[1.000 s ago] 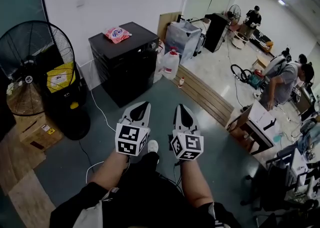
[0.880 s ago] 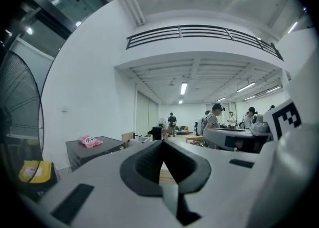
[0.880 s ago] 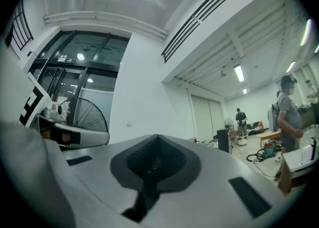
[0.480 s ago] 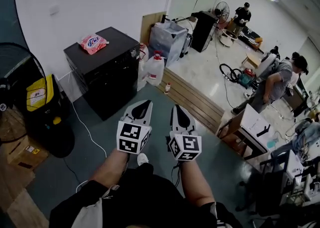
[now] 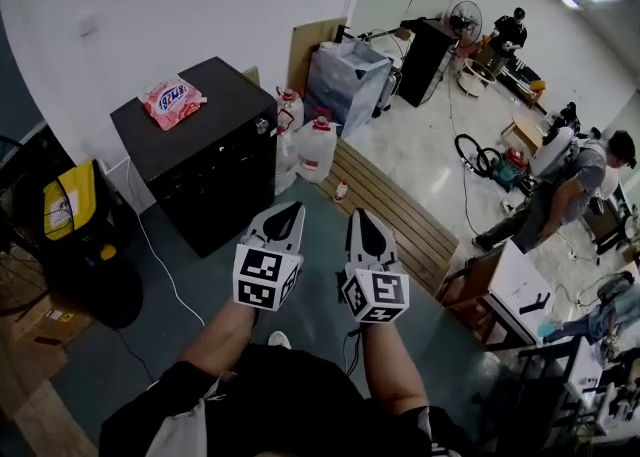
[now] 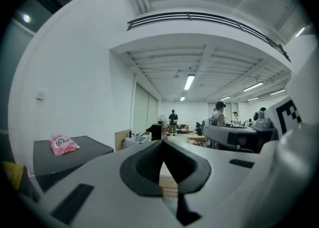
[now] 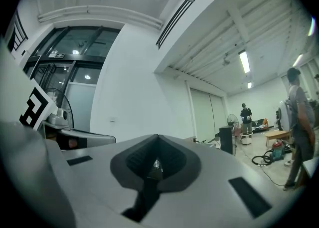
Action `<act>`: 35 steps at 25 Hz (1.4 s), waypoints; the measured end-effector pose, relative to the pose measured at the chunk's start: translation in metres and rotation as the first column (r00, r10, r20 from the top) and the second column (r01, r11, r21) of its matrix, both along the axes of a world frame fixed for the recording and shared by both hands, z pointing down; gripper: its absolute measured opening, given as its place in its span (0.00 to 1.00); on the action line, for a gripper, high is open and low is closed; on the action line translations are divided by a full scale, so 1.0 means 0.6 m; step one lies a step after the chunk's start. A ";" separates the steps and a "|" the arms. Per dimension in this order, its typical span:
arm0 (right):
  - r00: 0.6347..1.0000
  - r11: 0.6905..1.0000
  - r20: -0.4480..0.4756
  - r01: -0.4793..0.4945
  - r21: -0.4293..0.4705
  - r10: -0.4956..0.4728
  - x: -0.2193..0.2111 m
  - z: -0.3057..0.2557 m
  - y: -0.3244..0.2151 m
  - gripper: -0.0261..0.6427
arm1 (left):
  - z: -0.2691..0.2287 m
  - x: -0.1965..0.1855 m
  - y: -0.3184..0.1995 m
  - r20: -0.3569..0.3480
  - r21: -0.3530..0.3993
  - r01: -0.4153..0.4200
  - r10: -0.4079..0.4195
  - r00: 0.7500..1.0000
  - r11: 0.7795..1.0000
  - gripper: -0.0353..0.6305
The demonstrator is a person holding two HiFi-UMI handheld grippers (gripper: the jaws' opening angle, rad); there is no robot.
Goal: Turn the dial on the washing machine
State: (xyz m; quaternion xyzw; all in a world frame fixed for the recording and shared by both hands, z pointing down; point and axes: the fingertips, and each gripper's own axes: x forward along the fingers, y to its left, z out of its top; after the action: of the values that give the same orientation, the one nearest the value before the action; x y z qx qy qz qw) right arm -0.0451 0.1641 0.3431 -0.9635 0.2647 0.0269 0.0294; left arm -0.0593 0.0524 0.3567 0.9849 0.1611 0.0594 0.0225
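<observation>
The washing machine [image 5: 205, 160] is a black box against the white wall, ahead and to the left, with a pink packet [image 5: 172, 101] lying on its top. A small pale knob [image 5: 262, 126] shows at its upper front corner. My left gripper [image 5: 286, 213] and right gripper [image 5: 361, 218] are held side by side in front of me above the grey floor, well short of the machine. Both are shut with nothing between their jaws. In the left gripper view the left gripper's [image 6: 162, 143] tips meet, with the machine [image 6: 70, 154] low at the left. The right gripper [image 7: 157, 139] points at the white wall.
A black fan [image 5: 25, 235] and a yellow-topped unit [image 5: 68, 207] stand left of the machine. White jugs [image 5: 316, 146], a clear plastic bin [image 5: 347, 81] and a wooden plank strip [image 5: 395, 213] lie to its right. People [image 5: 570, 190] and cluttered desks fill the right side.
The view has swung: the black machine sits further left and nearer, and the fan has slid mostly out of frame. Both grippers stay shut and level in front of me.
</observation>
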 end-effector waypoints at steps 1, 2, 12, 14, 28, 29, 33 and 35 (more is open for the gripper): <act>1.000 1.000 0.004 0.009 -0.003 -0.009 0.022 0.004 -0.009 0.04 | 0.004 0.021 -0.010 0.006 -0.002 0.010 -0.010 1.000 1.000 0.06; 1.000 1.000 0.007 0.017 -0.004 -0.017 0.042 0.007 -0.017 0.04 | 0.008 0.040 -0.018 0.012 -0.003 0.019 -0.019 1.000 1.000 0.06; 0.993 0.993 0.009 0.115 -0.019 -0.115 0.152 0.021 -0.119 0.04 | 0.023 0.113 -0.130 0.030 0.008 0.145 -0.145 0.989 0.989 0.06; 0.990 0.989 0.010 0.144 -0.016 -0.144 0.166 0.022 -0.141 0.04 | 0.023 0.119 -0.157 0.027 0.006 0.185 -0.185 0.982 0.983 0.06; 0.895 0.896 0.043 0.444 0.002 -0.444 0.315 0.065 -0.265 0.04 | 0.051 0.186 -0.275 0.052 0.041 0.502 -0.503 0.862 0.864 0.06; 0.883 0.884 0.051 0.467 -0.004 -0.466 0.332 0.071 -0.273 0.04 | 0.054 0.199 -0.279 0.062 0.038 0.523 -0.525 0.849 0.851 0.06; 0.835 0.833 0.071 0.550 -0.055 -0.546 0.404 0.087 -0.294 0.04 | 0.063 0.248 -0.280 0.092 0.046 0.595 -0.596 0.798 0.803 0.06; 0.810 0.806 0.076 0.586 -0.086 -0.581 0.441 0.093 -0.302 0.04 | 0.069 0.269 -0.279 0.106 0.048 0.631 -0.632 0.768 0.774 0.06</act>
State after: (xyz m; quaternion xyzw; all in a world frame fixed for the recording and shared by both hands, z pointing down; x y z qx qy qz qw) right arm 0.2197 -0.0171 0.3986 -0.8362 0.5481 -0.0193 -0.0086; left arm 0.1024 -0.1149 0.3979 0.9767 -0.1809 0.1065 0.0457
